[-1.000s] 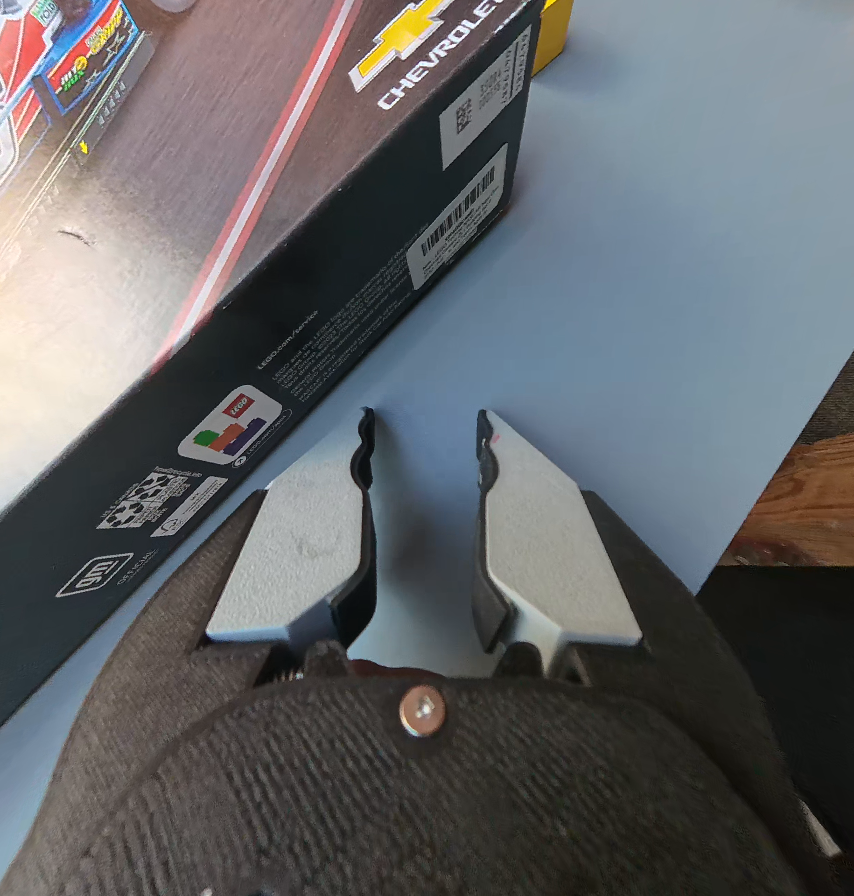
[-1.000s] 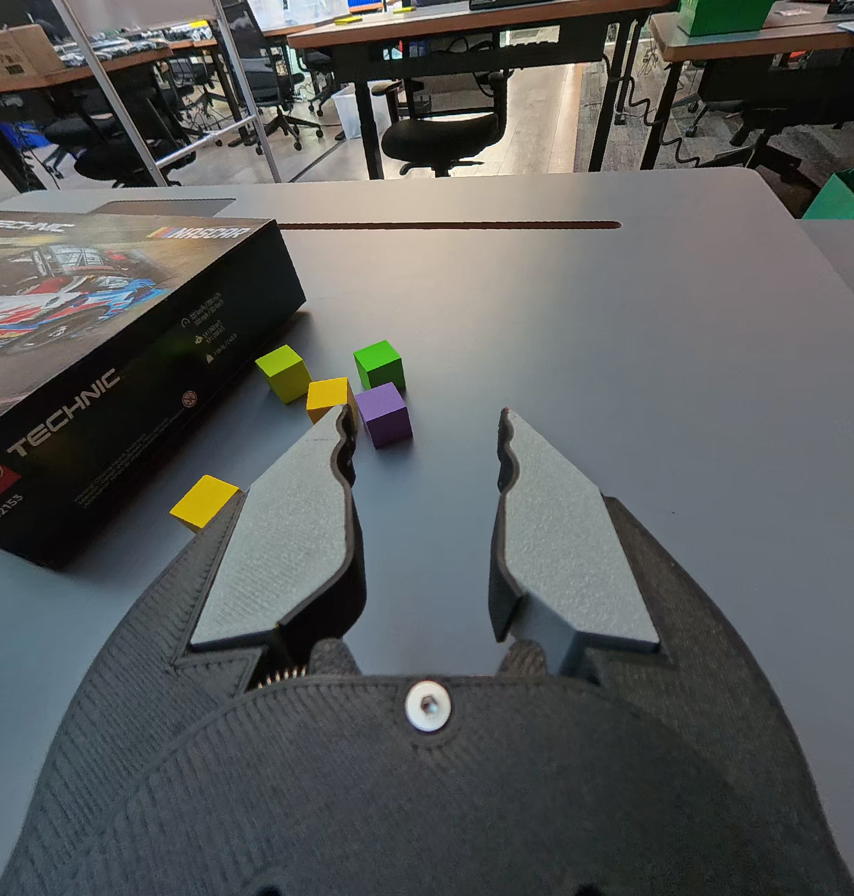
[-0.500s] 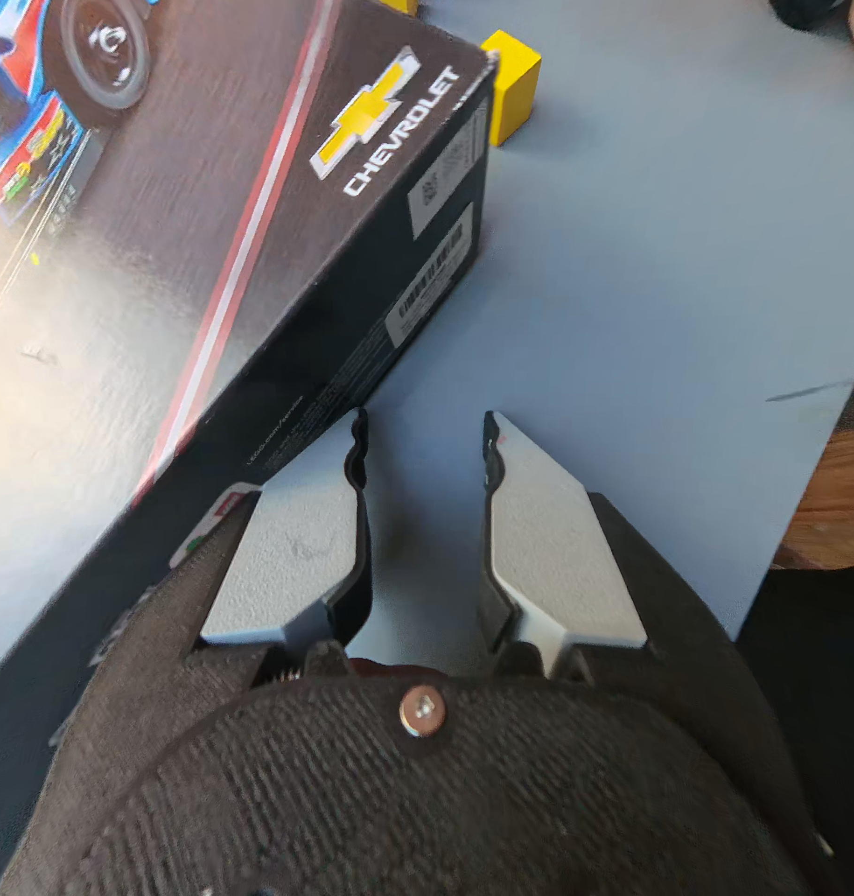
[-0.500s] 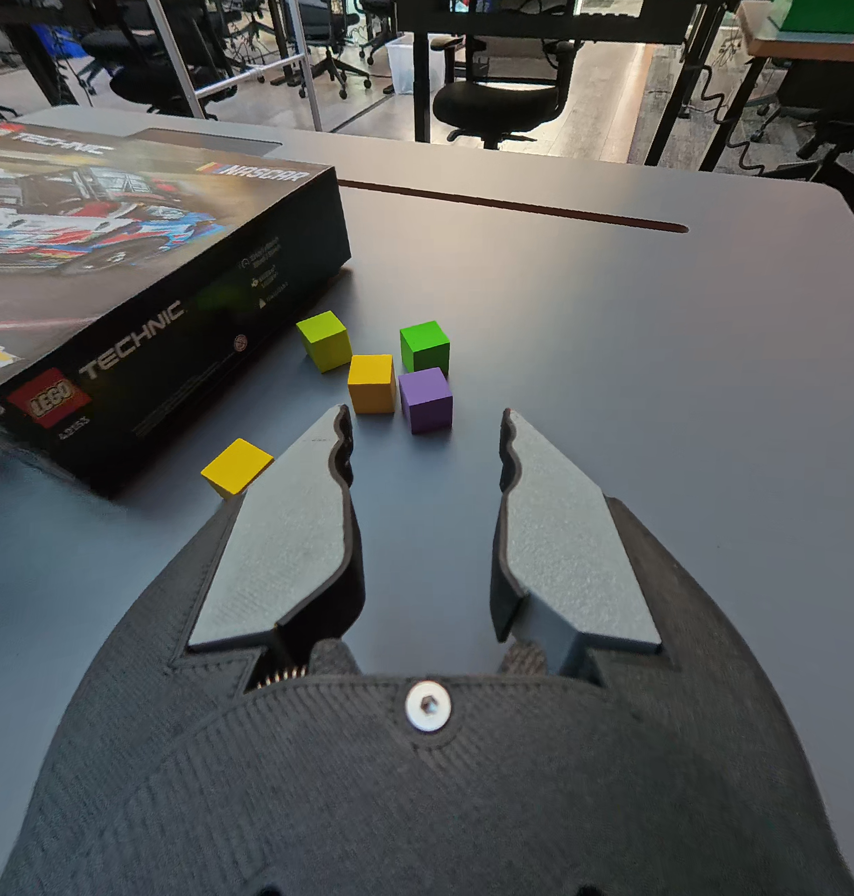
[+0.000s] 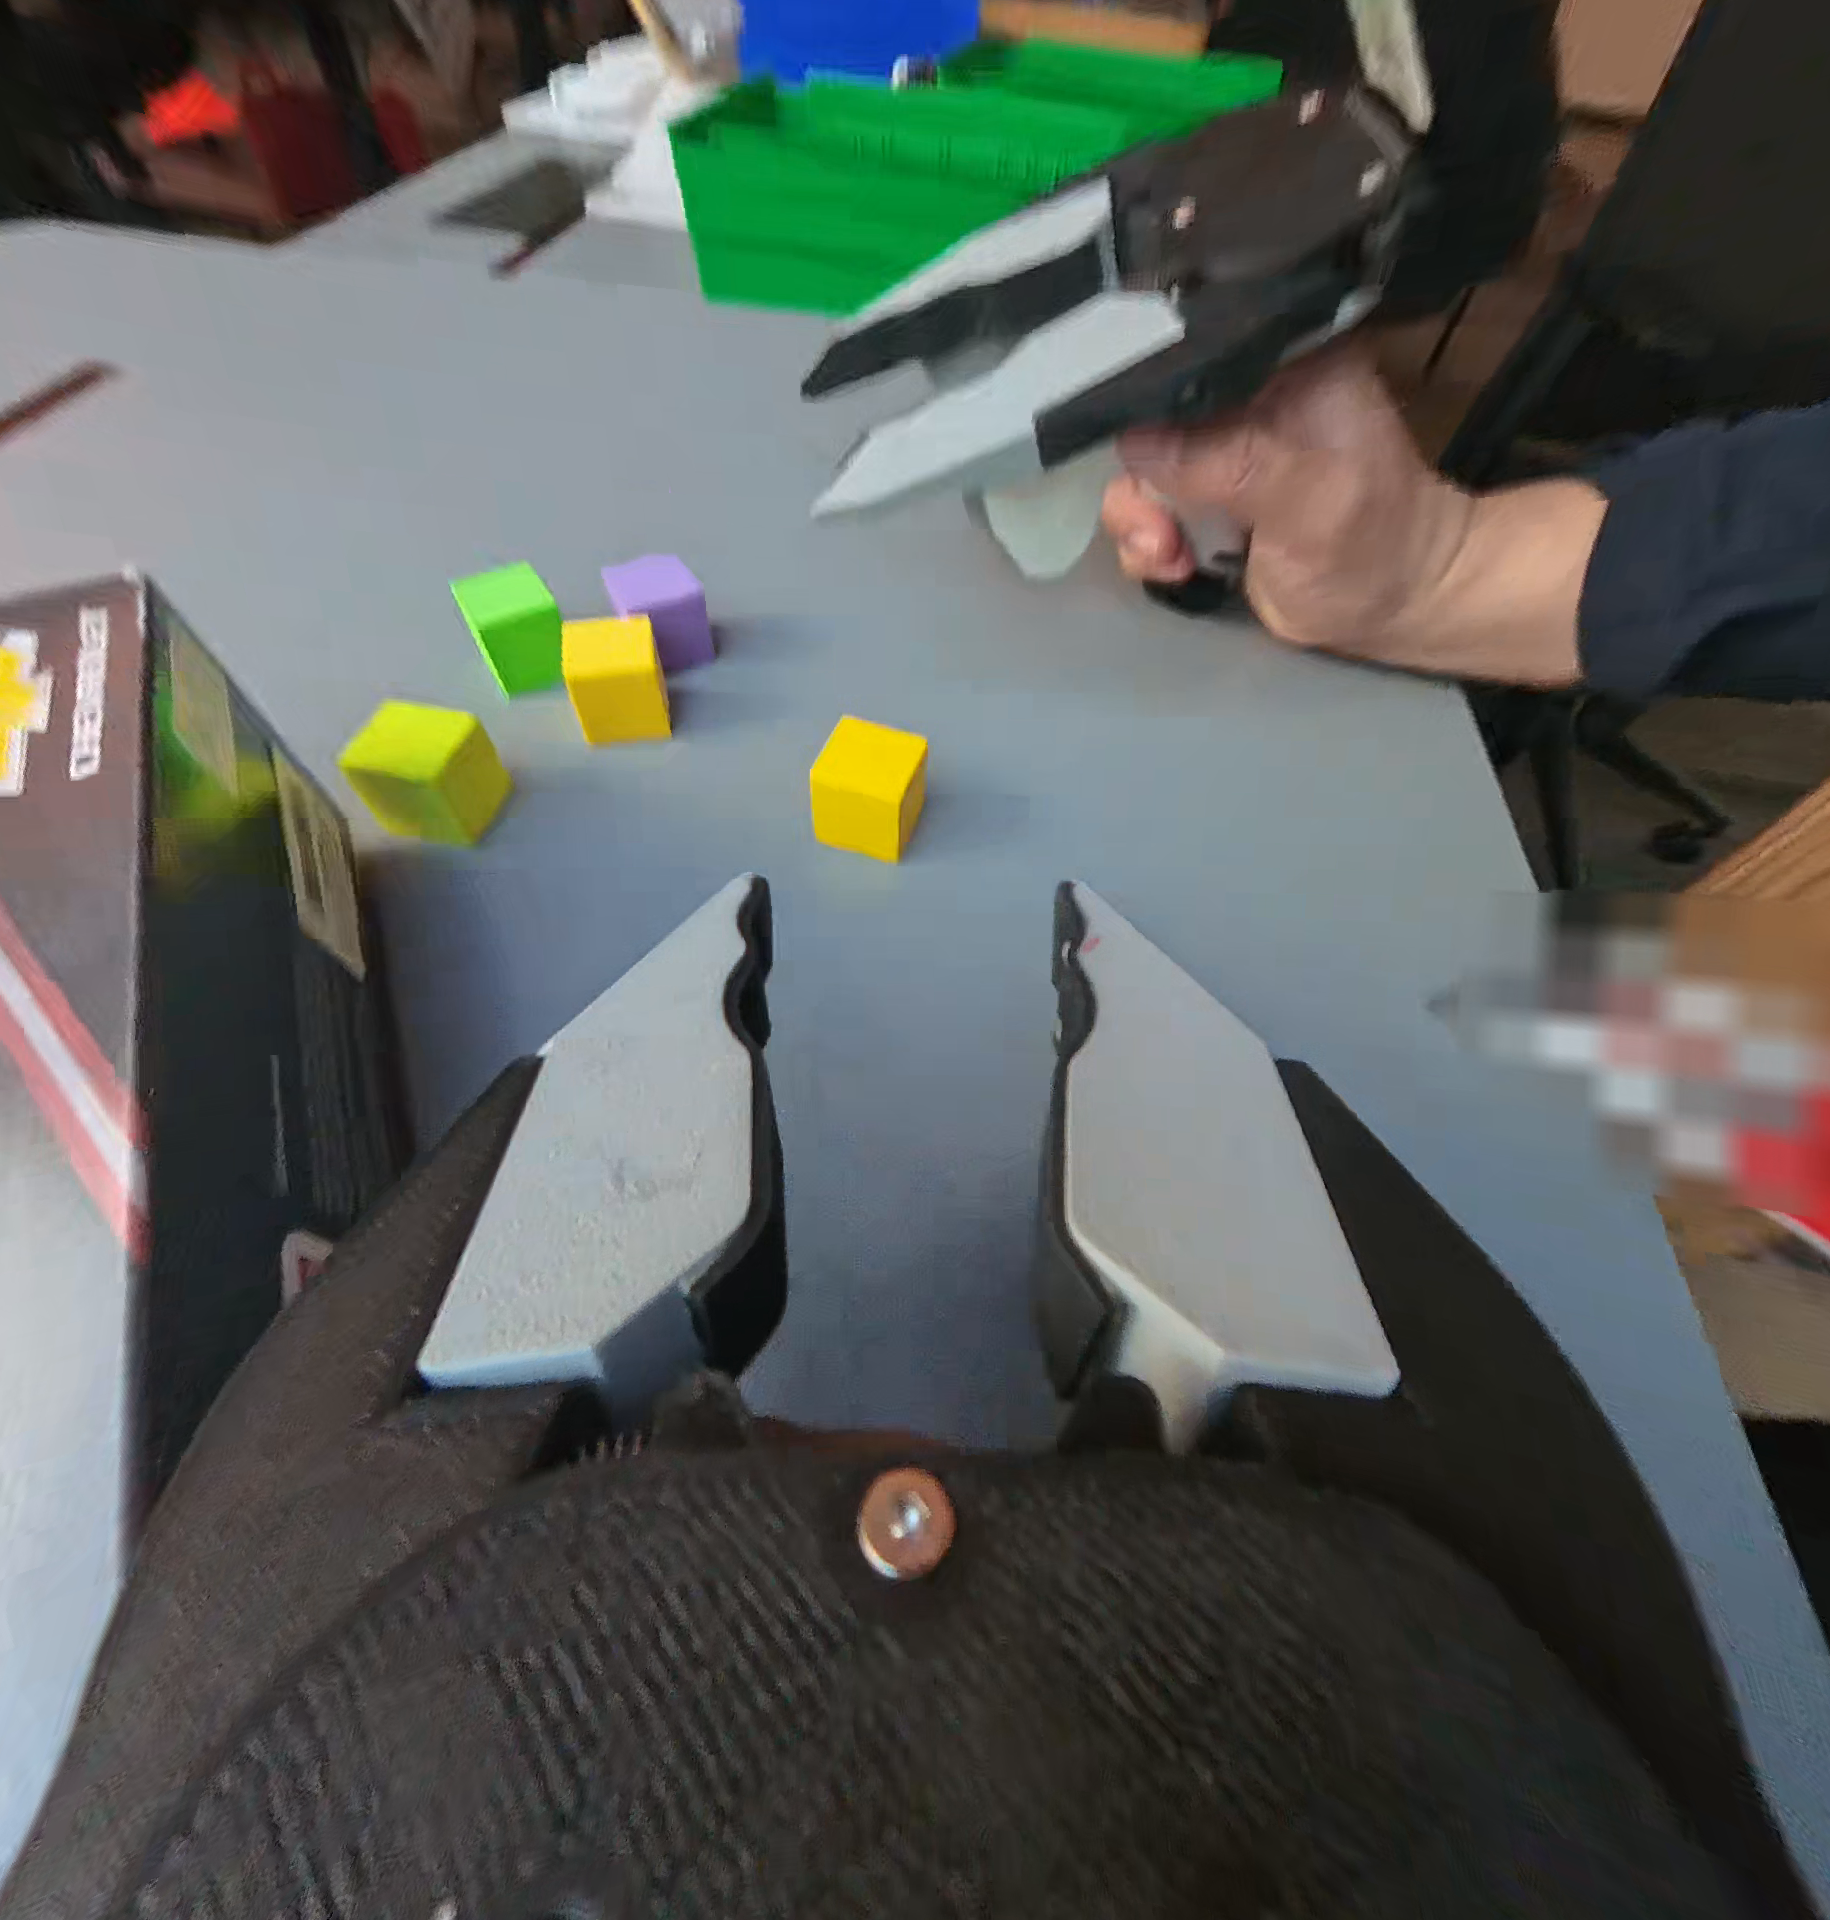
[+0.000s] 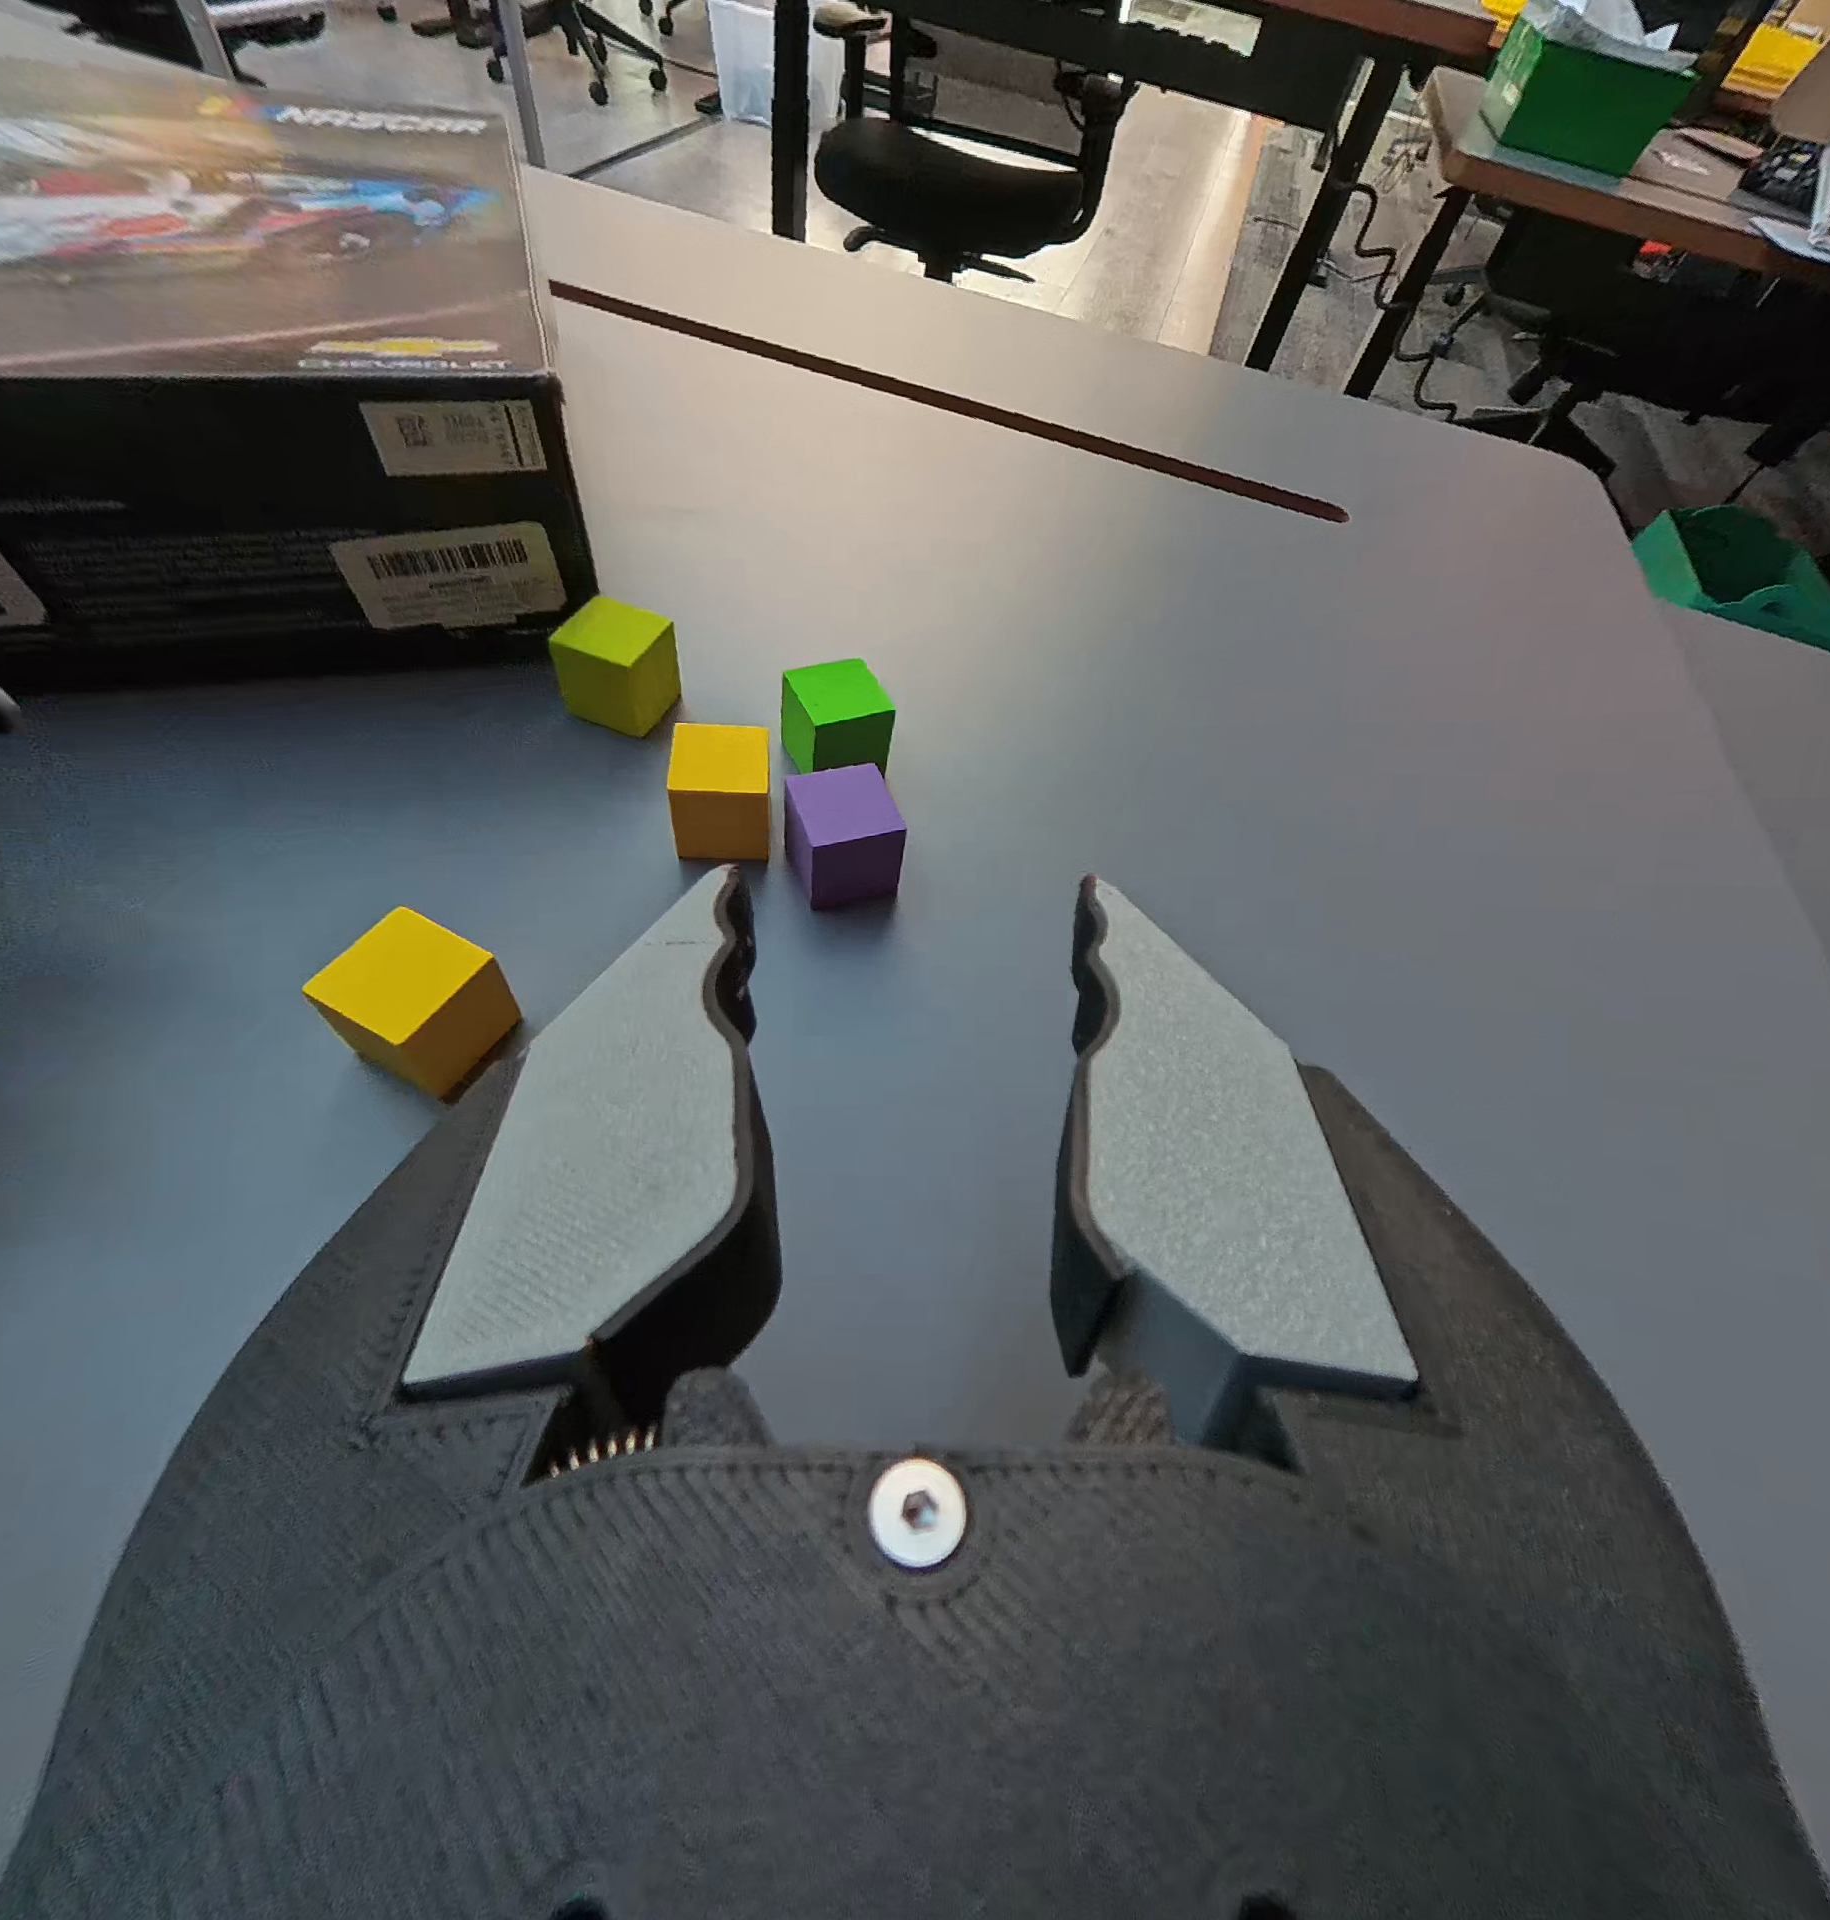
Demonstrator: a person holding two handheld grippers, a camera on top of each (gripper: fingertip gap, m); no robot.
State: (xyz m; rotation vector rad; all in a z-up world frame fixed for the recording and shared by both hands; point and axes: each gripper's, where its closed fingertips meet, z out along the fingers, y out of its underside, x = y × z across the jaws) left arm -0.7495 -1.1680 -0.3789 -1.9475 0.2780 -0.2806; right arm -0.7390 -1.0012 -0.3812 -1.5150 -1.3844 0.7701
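Black ribbed claw mounts, grey fingers, silver screw, dark sleeve.

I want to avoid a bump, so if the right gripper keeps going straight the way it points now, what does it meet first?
Probably the purple cube, just ahead and slightly left of the open, empty right gripper. Its left fingertip also lines up near the orange-yellow cube. Depth is hard to judge.
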